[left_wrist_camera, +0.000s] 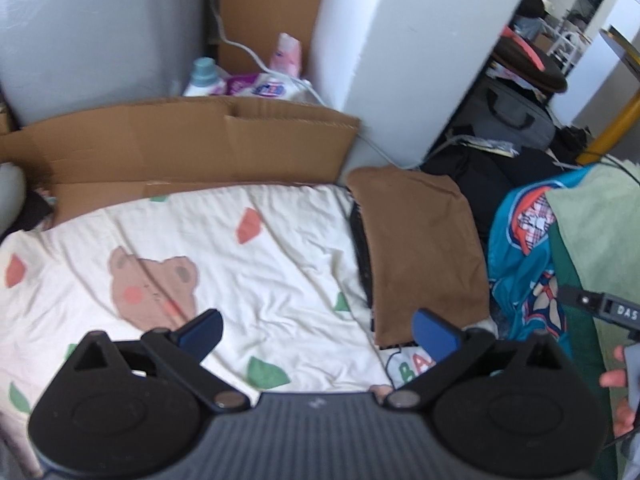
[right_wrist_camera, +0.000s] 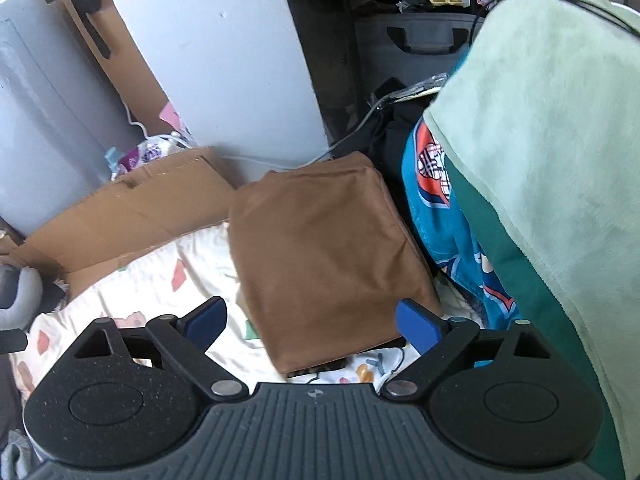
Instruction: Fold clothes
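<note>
Pointing down: both grippers are angled steeply at the bed sheet [left_wrist_camera: 260,264].
Left gripper [left_wrist_camera: 318,334]: jaws spread wide, nothing held.
Right gripper [right_wrist_camera: 310,322]: jaws apart, empty.
Folded brown garment [right_wrist_camera: 328,252]: ahead of the right gripper, near edge hidden behind its right finger.
Green cloth [right_wrist_camera: 552,128]: right of it, cut off.

Flattened cardboard [left_wrist_camera: 180,140] along the far edge of the bear-print bedsheet [left_wrist_camera: 240,264]. Behind it, against the white wall [left_wrist_camera: 400,60], detergent bottle [left_wrist_camera: 204,76] and pink-and-purple packets [left_wrist_camera: 264,84], white cable [left_wrist_camera: 248,54] trailing over them. Farther right, grey bag with black handles [right_wrist_camera: 416,44], beneath a dark round cushion [left_wrist_camera: 528,68].
</note>
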A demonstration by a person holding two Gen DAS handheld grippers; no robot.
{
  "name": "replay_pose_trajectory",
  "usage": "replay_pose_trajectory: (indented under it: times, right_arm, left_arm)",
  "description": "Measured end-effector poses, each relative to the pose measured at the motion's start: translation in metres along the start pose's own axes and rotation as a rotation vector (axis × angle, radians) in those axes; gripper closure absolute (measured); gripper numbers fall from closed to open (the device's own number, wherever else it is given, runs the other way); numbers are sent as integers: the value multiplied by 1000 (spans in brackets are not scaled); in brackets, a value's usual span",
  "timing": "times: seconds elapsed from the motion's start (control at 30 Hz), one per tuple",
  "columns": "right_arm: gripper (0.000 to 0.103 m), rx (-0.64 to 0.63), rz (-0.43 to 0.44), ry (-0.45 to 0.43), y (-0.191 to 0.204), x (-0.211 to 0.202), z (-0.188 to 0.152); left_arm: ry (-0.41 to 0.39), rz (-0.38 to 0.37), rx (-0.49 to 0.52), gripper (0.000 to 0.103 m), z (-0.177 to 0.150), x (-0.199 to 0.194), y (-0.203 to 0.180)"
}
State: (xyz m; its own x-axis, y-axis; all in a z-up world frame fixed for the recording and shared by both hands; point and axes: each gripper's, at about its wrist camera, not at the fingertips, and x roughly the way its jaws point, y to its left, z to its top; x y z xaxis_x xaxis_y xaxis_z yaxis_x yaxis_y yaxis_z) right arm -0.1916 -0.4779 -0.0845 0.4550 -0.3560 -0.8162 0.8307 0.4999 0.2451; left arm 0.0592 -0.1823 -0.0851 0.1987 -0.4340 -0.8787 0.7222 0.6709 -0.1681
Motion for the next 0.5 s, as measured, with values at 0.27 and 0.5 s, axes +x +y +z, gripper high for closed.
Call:
replay_pose_trajectory:
  times: [0.27, 0.5]
  right_arm:
    - [6, -29, 38, 29, 29, -37, 8]
    - [6, -25, 49, 59, 48, -63, 16]
  left_arm:
    - [-22, 55, -18, 1, -1, -52, 28]
    - [-33, 83, -72, 1, -9, -98, 50]
